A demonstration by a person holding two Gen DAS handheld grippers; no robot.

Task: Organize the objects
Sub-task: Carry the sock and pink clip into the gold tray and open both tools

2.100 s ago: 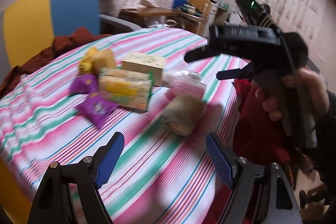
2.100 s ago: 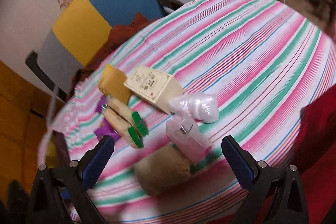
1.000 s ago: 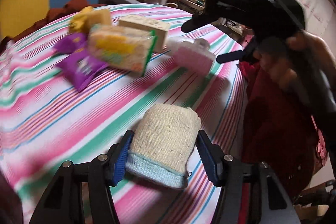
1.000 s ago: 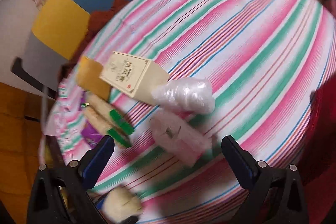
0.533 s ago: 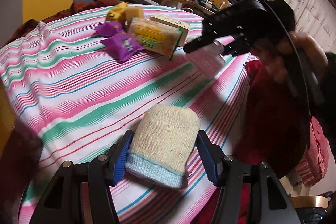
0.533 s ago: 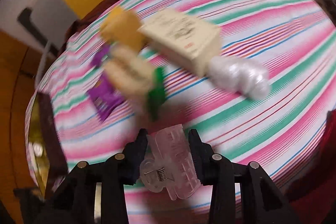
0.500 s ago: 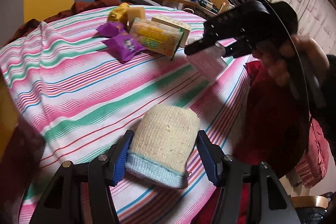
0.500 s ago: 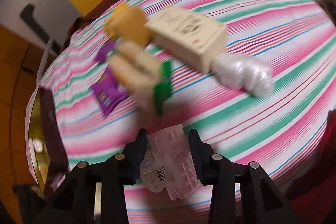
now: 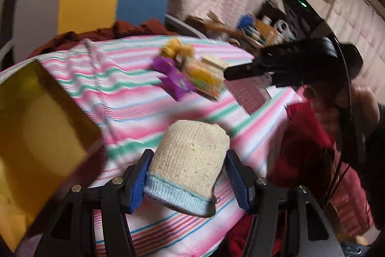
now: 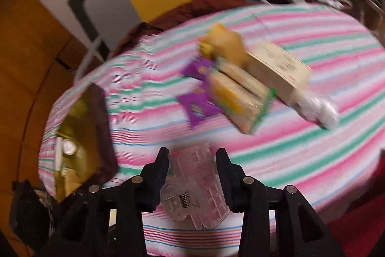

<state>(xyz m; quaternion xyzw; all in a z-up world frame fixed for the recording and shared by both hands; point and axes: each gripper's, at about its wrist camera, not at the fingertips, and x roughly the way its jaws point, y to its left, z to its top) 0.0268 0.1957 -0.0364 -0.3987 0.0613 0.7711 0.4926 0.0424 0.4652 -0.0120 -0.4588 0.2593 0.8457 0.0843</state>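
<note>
Striped tablecloth (image 9: 134, 98); left gripper (image 9: 187, 181) clamps knit sock (image 9: 190, 160), right gripper (image 10: 192, 180) clamps hair claw clip (image 10: 196, 187); carry level over yellow box (image 9: 36, 119), then release.

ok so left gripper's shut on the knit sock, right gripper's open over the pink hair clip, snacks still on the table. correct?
Not quite. The right gripper is shut on the pink hair clip, as the right wrist view shows. The rest holds: the left gripper is shut on the knit sock, and the snacks lie on the table.

On the table (image 10: 312, 148), the snacks (image 10: 235, 93) lie at 12 o'clock. The box (image 10: 84, 136) sits at 9 o'clock.
</note>
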